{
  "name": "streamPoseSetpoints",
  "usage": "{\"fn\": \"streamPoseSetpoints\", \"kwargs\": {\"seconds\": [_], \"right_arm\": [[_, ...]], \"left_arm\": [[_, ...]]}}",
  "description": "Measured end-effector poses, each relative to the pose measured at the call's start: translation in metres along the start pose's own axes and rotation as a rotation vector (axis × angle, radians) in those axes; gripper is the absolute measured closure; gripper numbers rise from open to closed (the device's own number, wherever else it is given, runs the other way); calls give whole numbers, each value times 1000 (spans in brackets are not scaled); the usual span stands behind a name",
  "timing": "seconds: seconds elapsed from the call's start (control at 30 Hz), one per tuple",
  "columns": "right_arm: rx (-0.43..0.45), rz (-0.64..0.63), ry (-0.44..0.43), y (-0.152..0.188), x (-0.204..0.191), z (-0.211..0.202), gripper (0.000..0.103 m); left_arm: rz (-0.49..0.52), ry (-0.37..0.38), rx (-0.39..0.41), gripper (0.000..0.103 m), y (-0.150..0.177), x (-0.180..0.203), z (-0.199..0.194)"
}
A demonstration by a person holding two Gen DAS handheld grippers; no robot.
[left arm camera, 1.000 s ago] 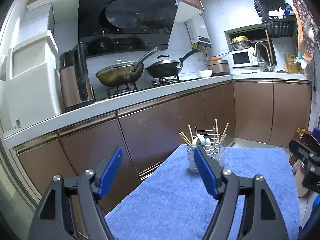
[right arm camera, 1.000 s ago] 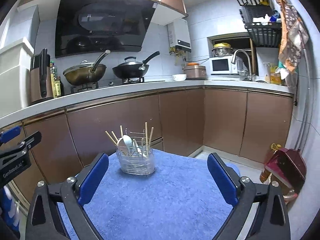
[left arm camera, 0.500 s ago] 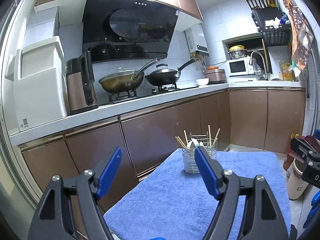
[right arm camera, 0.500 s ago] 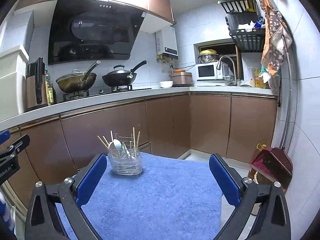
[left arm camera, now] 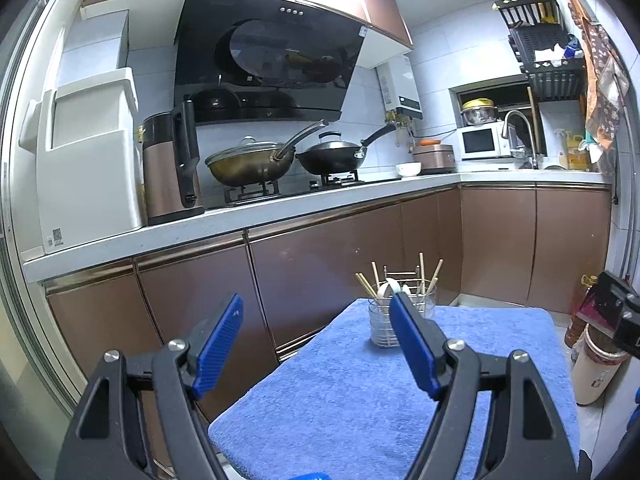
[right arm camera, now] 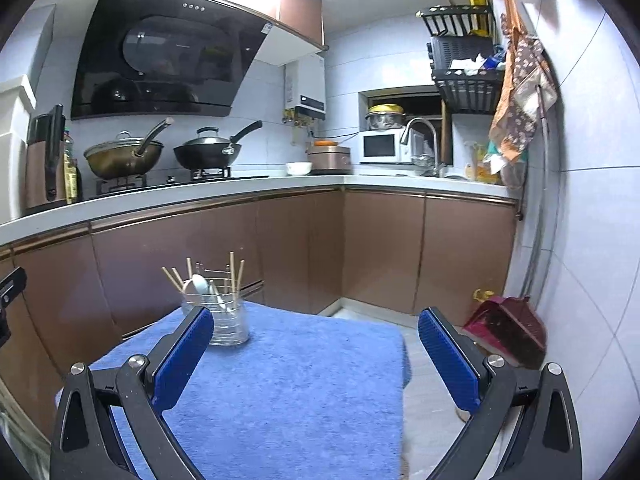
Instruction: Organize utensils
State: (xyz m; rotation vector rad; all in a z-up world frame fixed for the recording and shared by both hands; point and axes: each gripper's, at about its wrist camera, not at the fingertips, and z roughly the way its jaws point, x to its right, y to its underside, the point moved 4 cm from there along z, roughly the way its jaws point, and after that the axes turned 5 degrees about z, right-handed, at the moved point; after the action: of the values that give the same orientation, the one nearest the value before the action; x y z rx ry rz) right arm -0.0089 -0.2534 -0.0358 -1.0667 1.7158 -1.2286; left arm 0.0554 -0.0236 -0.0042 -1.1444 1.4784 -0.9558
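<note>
A wire utensil holder stands on the far end of a table covered with a blue towel. Wooden chopsticks and white spoons stick up out of it. My left gripper is open and empty, held well back from the holder, whose right side its right finger partly hides. My right gripper is also open and empty, the holder just beyond its left fingertip. Part of the right gripper shows at the right edge of the left wrist view.
Brown kitchen cabinets under a white counter run behind the table and round the corner. On the counter stand two woks, a kettle, a white bowl and a microwave. A red dustpan leans at the right wall.
Both grippers have drawn back and up from the table, so the utensil holder looks smaller and farther away. Both stay open and empty.
</note>
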Motion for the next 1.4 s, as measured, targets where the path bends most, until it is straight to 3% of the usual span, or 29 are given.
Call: {"fn": "streamPoseSetpoints", "kwargs": {"seconds": [0.6, 1.4], "right_arm": [[29, -20, 78, -14, 10, 16, 0], [-16, -54, 73, -14, 0, 61, 0]], "left_arm": [[-16, -18, -26, 29, 6, -3, 32], [-45, 8, -61, 29, 14, -4, 68]]}}
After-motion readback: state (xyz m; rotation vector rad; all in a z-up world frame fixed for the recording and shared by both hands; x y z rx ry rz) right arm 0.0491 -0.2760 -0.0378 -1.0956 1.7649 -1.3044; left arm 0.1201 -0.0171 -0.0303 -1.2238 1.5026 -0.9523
